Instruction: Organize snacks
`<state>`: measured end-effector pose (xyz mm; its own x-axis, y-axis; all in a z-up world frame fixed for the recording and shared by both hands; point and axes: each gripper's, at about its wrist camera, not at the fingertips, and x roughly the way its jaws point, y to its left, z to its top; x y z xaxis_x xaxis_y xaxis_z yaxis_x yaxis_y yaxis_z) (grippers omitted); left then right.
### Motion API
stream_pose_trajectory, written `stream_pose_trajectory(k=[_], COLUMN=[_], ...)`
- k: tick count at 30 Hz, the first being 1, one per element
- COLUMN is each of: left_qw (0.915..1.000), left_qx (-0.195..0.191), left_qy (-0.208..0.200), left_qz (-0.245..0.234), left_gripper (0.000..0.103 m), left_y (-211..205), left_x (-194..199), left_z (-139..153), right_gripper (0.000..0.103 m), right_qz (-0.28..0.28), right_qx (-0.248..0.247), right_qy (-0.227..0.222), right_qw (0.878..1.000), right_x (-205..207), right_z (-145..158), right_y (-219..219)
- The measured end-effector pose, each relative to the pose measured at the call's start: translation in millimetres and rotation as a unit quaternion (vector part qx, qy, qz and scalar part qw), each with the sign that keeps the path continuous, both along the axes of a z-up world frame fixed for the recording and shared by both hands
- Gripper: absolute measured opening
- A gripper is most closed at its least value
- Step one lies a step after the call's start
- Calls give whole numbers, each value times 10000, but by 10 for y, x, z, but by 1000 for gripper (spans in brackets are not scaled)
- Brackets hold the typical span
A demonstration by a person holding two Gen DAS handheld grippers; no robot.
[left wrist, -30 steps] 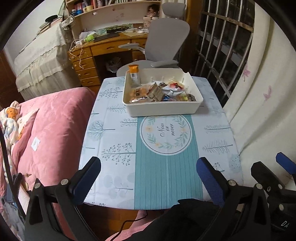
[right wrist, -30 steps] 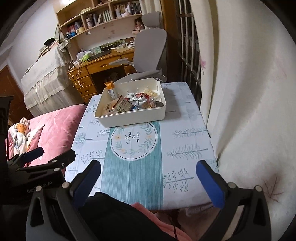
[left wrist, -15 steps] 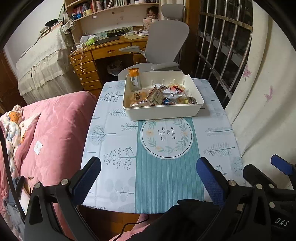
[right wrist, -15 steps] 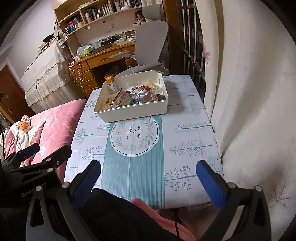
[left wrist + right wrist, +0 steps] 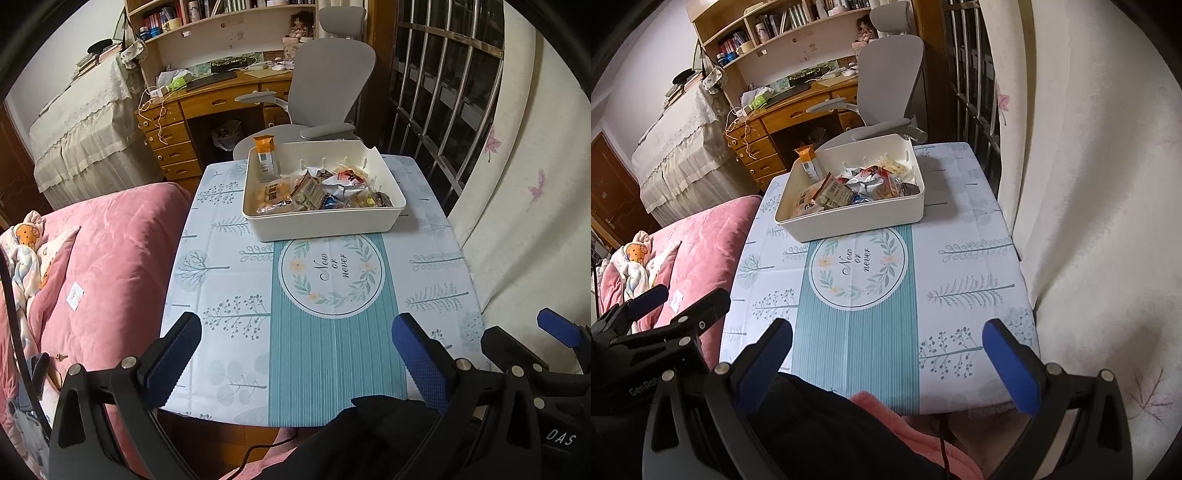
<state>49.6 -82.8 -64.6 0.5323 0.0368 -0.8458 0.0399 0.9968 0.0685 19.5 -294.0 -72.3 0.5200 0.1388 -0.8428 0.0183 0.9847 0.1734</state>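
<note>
A white bin [image 5: 325, 221] [image 5: 857, 218] stands at the far end of the small table and holds several snack packets [image 5: 321, 190] [image 5: 857, 186]. An orange packet [image 5: 266, 158] [image 5: 808, 162] stands upright in its far left corner. My left gripper [image 5: 295, 354] is open and empty, held above the table's near edge. My right gripper [image 5: 886, 358] is open and empty too, beside the left one, well short of the bin.
The table wears a blue-and-white cloth [image 5: 332, 332] with a round print. A pink bed [image 5: 103, 251] lies along its left side and a curtain [image 5: 517, 206] hangs at the right. A grey chair [image 5: 325, 81] and a wooden desk [image 5: 221, 99] stand behind.
Both grippers have drawn back and risen a little from the table, so the bin looks farther off. Both stay open and empty.
</note>
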Motion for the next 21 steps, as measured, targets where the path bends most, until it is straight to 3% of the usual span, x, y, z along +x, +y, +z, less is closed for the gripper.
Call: stream_pose_trajectory(k=[21], left_qw=[10000], left_qx=[13], left_qy=[-15], left_qz=[79], left_gripper=[103], left_y=[24], left_x=[-26], left_z=[-8], right_gripper=[103], right_qz=[48], right_qx=[34], right_qy=[74], right_qw=[10000], right_x=[18], right_z=[-83], right_y=[42])
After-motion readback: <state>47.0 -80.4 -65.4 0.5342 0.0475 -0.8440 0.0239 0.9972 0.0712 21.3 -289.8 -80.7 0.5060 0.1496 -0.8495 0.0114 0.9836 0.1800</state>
